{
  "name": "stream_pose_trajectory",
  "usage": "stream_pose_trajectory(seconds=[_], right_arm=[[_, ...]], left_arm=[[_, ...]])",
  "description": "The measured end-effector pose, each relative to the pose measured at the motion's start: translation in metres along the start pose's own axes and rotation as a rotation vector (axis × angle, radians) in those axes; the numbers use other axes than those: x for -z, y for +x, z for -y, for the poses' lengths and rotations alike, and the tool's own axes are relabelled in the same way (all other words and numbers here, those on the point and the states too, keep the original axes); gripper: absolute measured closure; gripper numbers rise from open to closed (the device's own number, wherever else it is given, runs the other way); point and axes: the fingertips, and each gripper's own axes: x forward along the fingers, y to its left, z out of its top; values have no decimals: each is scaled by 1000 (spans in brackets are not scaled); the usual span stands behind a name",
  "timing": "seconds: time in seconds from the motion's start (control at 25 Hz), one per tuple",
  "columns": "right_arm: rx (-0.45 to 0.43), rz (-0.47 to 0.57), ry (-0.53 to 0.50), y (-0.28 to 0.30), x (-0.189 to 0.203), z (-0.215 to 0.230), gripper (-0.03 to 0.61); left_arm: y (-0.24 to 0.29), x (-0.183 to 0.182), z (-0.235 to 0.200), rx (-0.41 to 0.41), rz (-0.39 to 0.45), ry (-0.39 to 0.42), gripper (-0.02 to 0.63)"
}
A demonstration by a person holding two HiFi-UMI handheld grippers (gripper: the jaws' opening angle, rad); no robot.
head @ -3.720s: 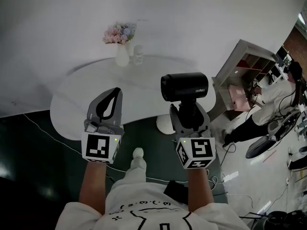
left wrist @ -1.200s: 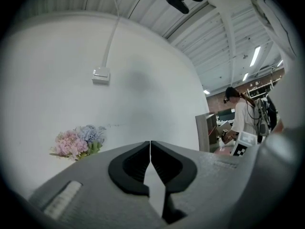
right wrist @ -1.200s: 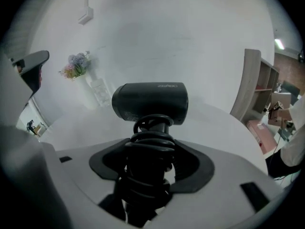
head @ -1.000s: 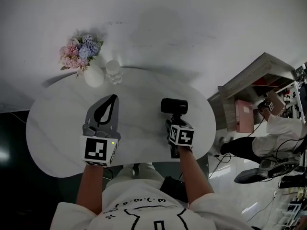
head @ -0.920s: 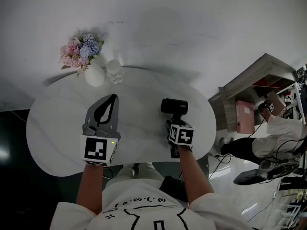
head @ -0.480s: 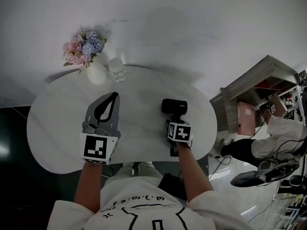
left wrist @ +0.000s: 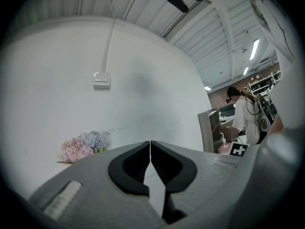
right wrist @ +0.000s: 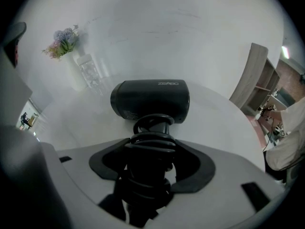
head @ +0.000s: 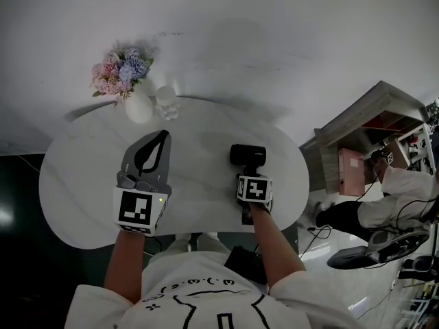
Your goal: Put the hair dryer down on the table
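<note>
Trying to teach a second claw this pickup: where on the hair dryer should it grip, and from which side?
On the hair dryer, probably the cord-wrapped handle, from the person's side, as the right claw holds it: it is slim enough for the jaws, while the barrel lies crosswise and looks too wide.

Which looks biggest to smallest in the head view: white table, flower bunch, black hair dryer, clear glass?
White oval table
pink and blue flower bunch
then black hair dryer and clear glass, too alike to rank, the dryer partly hidden
</note>
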Motion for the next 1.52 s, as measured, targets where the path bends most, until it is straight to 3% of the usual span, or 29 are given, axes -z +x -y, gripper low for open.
stream_pose_trajectory(seconds=[0.24, 0.32, 0.52, 0.92, 1.36, 1.44, 1.52], right_arm=[[10, 6, 6, 0, 0, 2, 309], [18, 22, 19, -2, -1, 6, 266], [-19, 59, -3, -11, -7, 6, 249], [-58, 226, -36, -40, -42, 2, 249], [-84, 379, -76, -95, -67, -19, 252], [-85, 426, -94, -112, -71, -26, 256], [-61, 484, -112, -131, -74, -31, 343]], left_arm=[[2, -2, 7, 0, -2, 14, 594], [1, -2, 9, -7, -5, 12, 594], [-2, 1, 12, -40, -16, 1, 594], [-18, 7, 10, -112, -28, -13, 594], [-45, -3, -11, -148, 16, -11, 594], [-53, -5, -15, -144, 24, -12, 594], [-61, -7, -20, -136, 31, -11, 594]])
